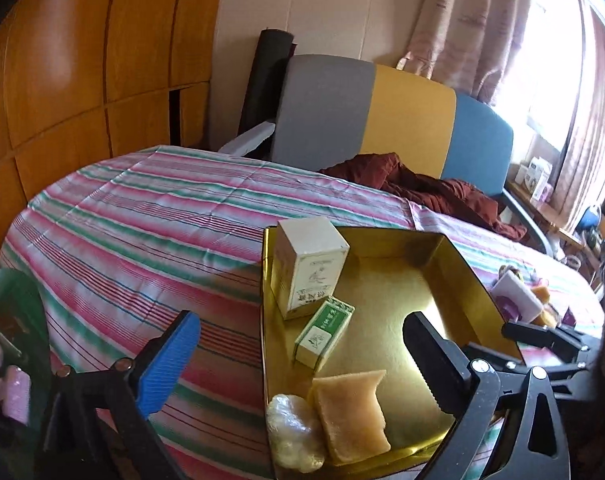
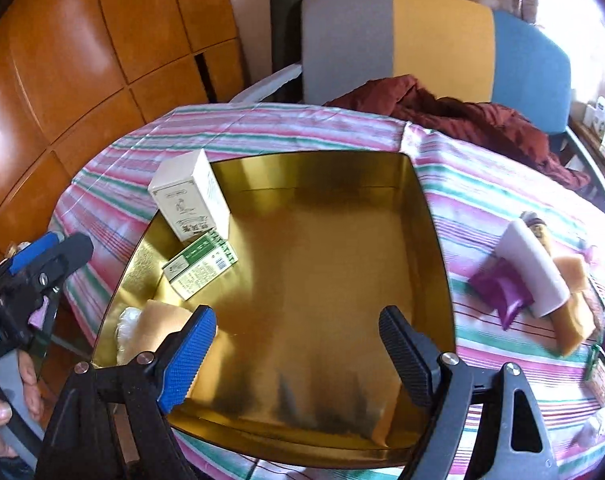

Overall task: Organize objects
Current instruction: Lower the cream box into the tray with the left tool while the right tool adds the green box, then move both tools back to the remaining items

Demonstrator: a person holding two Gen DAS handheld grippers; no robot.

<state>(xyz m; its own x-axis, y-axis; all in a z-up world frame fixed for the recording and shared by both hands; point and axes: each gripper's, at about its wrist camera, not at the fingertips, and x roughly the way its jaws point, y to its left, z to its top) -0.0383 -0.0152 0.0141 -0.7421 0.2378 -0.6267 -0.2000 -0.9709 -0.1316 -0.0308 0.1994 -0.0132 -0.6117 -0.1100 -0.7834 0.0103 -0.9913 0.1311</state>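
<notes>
A gold tin tray (image 2: 434, 240) (image 1: 462, 264) lies on the striped tablecloth. In it stand a cream box (image 2: 190, 200) (image 1: 310, 264) and lie a green-and-white box (image 2: 200, 268) (image 1: 322, 330), a tan sponge (image 1: 350, 416) (image 2: 162, 320) and a clear wrapped lump (image 1: 292, 432). My left gripper (image 1: 302, 364) is open and empty at the tray's left near corner. My right gripper (image 2: 298, 356) is open and empty over the tray's near edge. Right of the tray lie a white roll (image 2: 538, 264), a purple packet (image 2: 502, 294) and another tan sponge (image 2: 574, 300).
A chair with a grey, yellow and blue back (image 2: 398, 40) and a dark red cloth (image 2: 462, 116) stands behind the table. Wooden cabinets (image 2: 82, 60) fill the left. A green container with small items (image 1: 10, 340) sits at the left in the left wrist view.
</notes>
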